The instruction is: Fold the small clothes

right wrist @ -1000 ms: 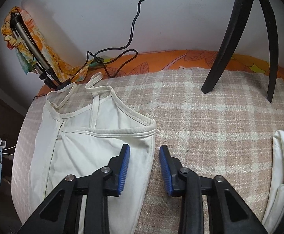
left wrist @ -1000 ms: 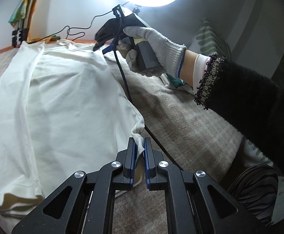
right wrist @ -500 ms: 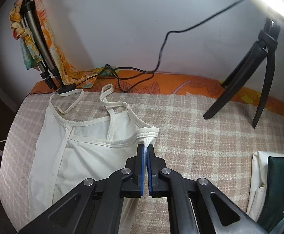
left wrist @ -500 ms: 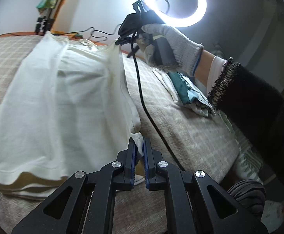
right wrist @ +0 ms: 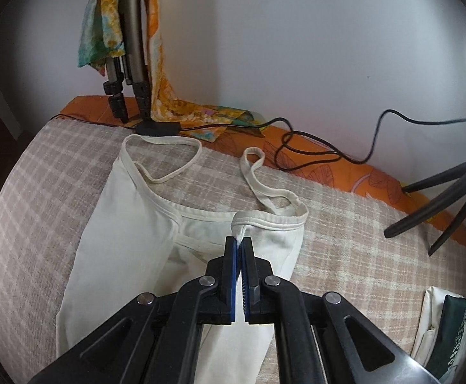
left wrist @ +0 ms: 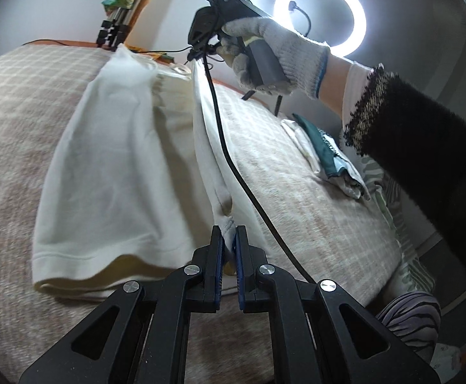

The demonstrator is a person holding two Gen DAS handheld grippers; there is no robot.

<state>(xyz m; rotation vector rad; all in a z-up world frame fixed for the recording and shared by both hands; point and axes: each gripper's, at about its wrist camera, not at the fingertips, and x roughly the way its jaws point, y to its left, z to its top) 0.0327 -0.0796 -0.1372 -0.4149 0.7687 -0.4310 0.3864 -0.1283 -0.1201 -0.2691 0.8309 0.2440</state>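
While the cream camisole lies on the plaid blanket:
left wrist: my left gripper is clamped on its hem corner, fabric bunched between the pads.
right wrist: my right gripper pinches the top edge of the camisole by the strap, jaws together on cloth.

Cream sleeveless top with thin shoulder straps, spread lengthwise on checked bed cover. Straps looped at far end near wall. One long side edge raised off the surface, pinched at armhole corner and at hem corner; fabric between is taut. Hem band double-stitched, slightly lifted.
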